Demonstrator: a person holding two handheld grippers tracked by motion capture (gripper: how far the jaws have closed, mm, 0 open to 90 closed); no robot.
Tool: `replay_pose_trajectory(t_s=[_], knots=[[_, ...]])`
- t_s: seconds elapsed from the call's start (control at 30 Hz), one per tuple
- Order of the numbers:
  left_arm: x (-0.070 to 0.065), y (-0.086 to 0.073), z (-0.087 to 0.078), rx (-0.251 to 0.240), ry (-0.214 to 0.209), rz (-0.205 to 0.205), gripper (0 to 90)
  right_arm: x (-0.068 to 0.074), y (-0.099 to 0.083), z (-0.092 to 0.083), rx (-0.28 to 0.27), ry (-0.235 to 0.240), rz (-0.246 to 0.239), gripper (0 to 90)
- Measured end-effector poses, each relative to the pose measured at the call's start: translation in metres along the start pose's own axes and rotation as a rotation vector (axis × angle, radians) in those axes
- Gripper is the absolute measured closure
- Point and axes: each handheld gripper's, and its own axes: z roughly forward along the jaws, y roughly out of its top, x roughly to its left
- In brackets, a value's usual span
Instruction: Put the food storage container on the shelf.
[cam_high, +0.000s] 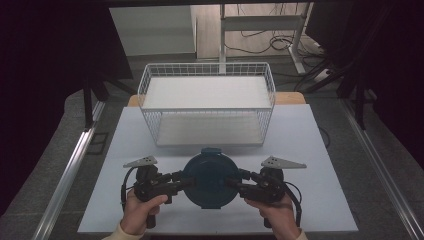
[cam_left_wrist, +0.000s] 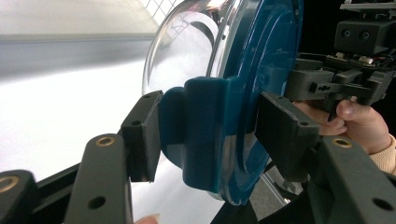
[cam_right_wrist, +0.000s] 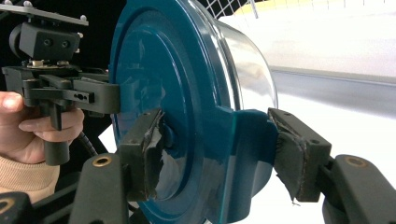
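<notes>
Lidded bowl (cam_high: 210, 177) sits near the table's (cam_high: 310, 150) front edge, pinched on both sides: left gripper (cam_high: 176, 182) clamps the left lid tab (cam_left_wrist: 201, 130), right gripper (cam_high: 241, 184) the right tab (cam_right_wrist: 247, 149). Clear glass body under a blue lid; likely heavy, rigid, slick, breakable. Tabs are the sound holds. Wire basket (cam_high: 207, 102) stands beyond, mid-table; its front wall bars a straight path.
</notes>
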Motion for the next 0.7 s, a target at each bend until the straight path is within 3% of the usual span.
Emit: replay_pose_trajectory(t_s=[0.4, 0.7], knots=[[-0.006, 0.007, -0.008, -0.027, 0.004, 0.029, 42.6, 0.007, 0.009, -0.003, -0.013, 0.012, -0.03, 39.3], [-0.002, 0.02, -0.009, -0.034, 0.006, 0.043, 42.5, 0.005, 0.021, 0.001, -0.009, 0.011, -0.051, 39.5]])
